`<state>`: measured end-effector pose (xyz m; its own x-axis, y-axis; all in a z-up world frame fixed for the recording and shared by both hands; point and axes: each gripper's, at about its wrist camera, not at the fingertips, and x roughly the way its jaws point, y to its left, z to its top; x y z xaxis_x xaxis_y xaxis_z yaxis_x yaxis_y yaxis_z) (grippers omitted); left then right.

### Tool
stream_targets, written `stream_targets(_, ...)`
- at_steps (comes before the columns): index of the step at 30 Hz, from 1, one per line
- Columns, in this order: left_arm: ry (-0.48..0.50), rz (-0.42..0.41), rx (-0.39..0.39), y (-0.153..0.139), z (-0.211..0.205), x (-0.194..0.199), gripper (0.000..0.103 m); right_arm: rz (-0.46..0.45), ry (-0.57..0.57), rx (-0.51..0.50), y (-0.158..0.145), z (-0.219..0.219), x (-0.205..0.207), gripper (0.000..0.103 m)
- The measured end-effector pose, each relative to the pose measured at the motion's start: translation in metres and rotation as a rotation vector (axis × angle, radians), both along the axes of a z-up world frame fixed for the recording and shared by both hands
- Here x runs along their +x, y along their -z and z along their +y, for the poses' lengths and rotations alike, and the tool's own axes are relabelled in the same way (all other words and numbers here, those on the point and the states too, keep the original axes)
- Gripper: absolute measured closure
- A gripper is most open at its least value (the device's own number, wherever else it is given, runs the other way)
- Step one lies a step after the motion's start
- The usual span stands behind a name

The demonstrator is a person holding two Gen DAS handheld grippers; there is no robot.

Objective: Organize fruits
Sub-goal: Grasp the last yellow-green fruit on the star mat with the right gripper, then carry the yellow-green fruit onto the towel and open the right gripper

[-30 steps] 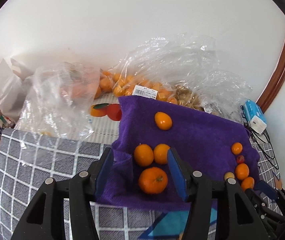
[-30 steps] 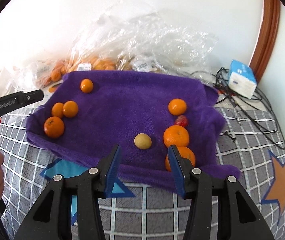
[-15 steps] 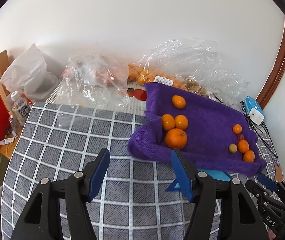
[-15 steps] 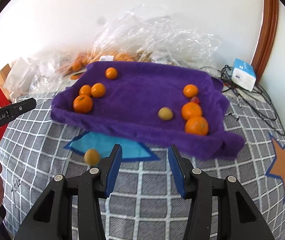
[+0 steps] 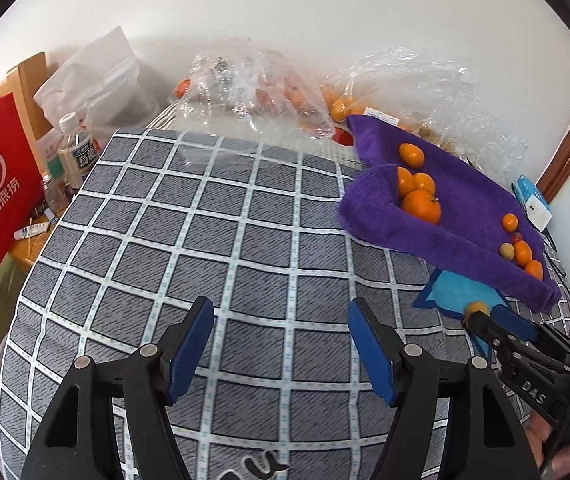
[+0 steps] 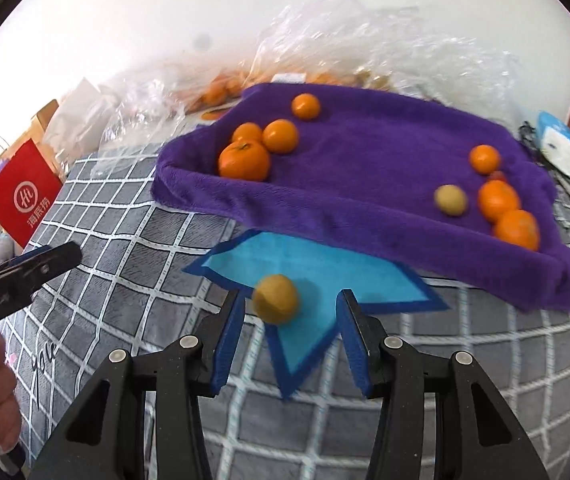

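The right gripper (image 6: 289,332) has its jaws spread around a small round yellow-brown fruit (image 6: 275,299) lying on a blue star patch of the grey checked bedcover (image 6: 125,264), just near of the purple fleece cloth (image 6: 365,184); the jaws have just been closing. To grasp well, centre it and squeeze gently so it doesn't roll. It looks smooth and blurred. The left gripper (image 5: 281,346), jaws just opening, is empty

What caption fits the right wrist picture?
Open right gripper around a yellowish fruit on the blue star patch, before the purple towel.
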<state>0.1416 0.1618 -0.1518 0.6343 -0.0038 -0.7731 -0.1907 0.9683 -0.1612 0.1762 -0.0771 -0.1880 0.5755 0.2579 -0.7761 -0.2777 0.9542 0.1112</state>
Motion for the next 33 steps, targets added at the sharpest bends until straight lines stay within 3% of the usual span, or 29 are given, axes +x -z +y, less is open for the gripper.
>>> stream_targets(3,-0.013,0.003,-0.002,-0.001,0.005,-0.001,0.036,0.021,-0.02,-0.021,0.011,0.009,0.009,0.076)
stream_targets(6,-0.02,-0.005,-0.029,-0.004,0.009,0.001,0.036,-0.025,-0.024,-0.047,0.002,0.003,0.007,0.076)
stream_targets(10,0.004,-0.042,-0.056,-0.013,0.007,0.005,0.036,-0.129,0.029,-0.032,-0.038,-0.042,0.008,0.076)
stream_targets(15,0.017,-0.05,-0.104,-0.018,0.003,0.021,0.036,-0.127,0.123,0.026,-0.065,-0.101,0.039,0.076)
stream_targets(19,0.017,-0.036,-0.108,-0.014,-0.002,0.03,0.036,-0.086,0.148,0.043,-0.051,-0.11,0.061,0.076)
stream_targets(22,0.024,-0.019,-0.085,-0.011,-0.008,0.035,0.036,-0.046,0.098,0.066,-0.036,-0.097,0.076,0.076)
stream_targets(27,0.035,-0.006,-0.074,-0.008,-0.01,0.037,0.036,0.003,0.047,-0.001,-0.012,-0.072,0.089,0.076)
stream_targets(30,0.041,-0.01,-0.07,-0.01,-0.01,0.035,0.036,0.033,0.059,0.024,-0.006,-0.073,0.092,0.076)
stream_targets(33,0.042,-0.002,-0.089,-0.01,-0.009,0.032,0.036,0.033,0.067,0.02,-0.009,-0.078,0.088,0.067)
